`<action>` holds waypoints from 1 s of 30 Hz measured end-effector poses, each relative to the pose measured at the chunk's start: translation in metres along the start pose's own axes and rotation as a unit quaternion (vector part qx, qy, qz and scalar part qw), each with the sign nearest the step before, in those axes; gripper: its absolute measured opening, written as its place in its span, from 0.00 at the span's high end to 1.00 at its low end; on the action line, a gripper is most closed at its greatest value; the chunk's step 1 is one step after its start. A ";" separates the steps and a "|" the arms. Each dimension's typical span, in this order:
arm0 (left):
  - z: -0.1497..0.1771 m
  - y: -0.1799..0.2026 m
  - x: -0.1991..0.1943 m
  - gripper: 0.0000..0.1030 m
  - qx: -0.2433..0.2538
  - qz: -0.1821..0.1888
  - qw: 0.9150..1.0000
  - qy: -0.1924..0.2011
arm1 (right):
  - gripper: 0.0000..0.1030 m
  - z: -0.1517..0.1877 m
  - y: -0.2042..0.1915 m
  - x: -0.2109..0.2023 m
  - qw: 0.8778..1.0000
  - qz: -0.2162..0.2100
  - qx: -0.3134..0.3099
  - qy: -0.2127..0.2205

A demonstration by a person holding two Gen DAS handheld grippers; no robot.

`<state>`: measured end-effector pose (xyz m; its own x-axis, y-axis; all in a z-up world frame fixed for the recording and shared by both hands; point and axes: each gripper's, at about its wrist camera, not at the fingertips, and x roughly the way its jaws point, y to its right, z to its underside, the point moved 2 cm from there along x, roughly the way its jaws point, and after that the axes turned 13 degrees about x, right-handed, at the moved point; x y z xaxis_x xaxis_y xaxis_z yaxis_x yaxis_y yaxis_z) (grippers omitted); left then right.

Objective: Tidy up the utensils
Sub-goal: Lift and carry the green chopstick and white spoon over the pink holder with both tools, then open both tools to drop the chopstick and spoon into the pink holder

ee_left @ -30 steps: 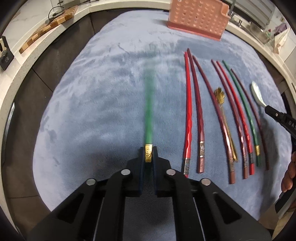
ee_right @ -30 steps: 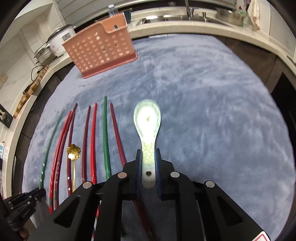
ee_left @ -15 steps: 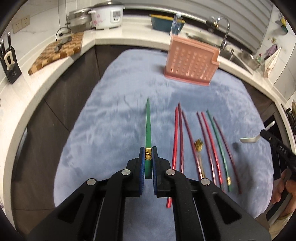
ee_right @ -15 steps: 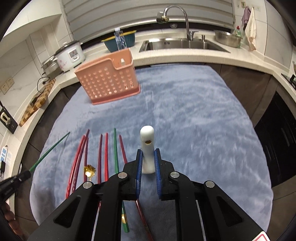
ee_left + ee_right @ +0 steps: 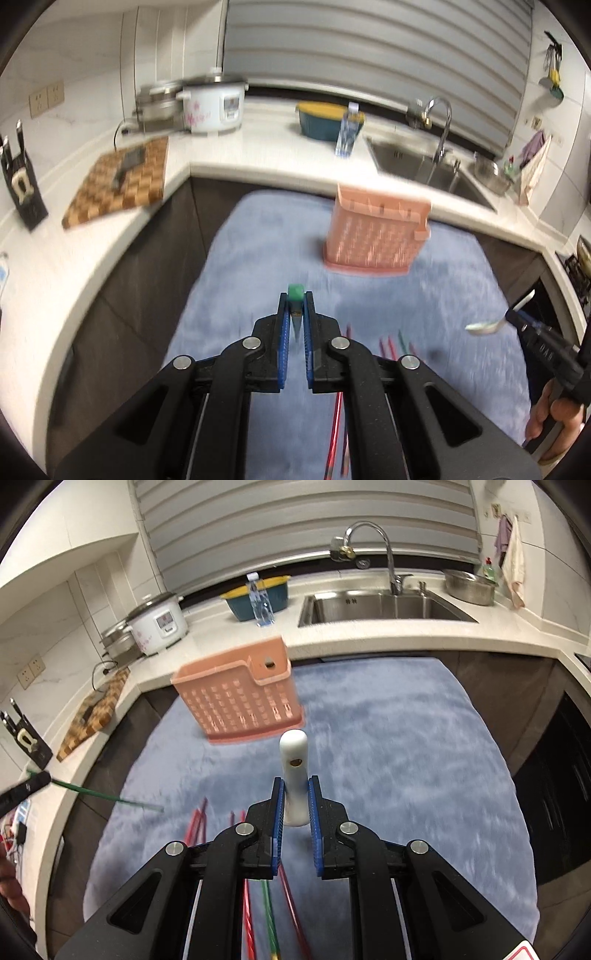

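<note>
green chopstick [image 5: 295, 292] | thin, end-on | white spoon [image 5: 294, 771] | glazed, handle up

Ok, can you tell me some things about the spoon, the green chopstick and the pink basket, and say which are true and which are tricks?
1. The right gripper holds a white spoon. True.
2. The left gripper is empty. False: it grips a green chopstick.
3. The pink basket stands on the blue mat. True.
4. The spoon is already inside the basket. False: it is up in the air.
</note>
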<state>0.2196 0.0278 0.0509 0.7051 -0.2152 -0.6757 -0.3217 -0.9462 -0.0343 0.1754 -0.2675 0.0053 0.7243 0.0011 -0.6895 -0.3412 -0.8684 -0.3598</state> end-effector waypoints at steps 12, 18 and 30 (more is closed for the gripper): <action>-0.143 -0.001 -0.011 0.94 0.002 0.006 0.992 0.126 | 0.88 -0.101 -0.049 0.053 0.998 -0.051 0.008 0.034; -0.175 0.007 0.020 0.94 0.007 0.012 0.992 0.129 | 0.88 -0.127 -0.057 0.100 0.999 -0.045 0.009 0.023; -0.161 0.020 0.105 0.89 0.004 0.024 0.997 0.067 | 0.83 -0.125 -0.049 0.159 1.000 -0.021 0.005 -0.004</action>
<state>0.3888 -0.0524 0.0975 0.7669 -0.2921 -0.5714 -0.3624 -0.9320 -0.0100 0.3821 -0.2870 -0.0079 0.7326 0.0414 -0.6794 -0.3165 -0.8629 -0.3939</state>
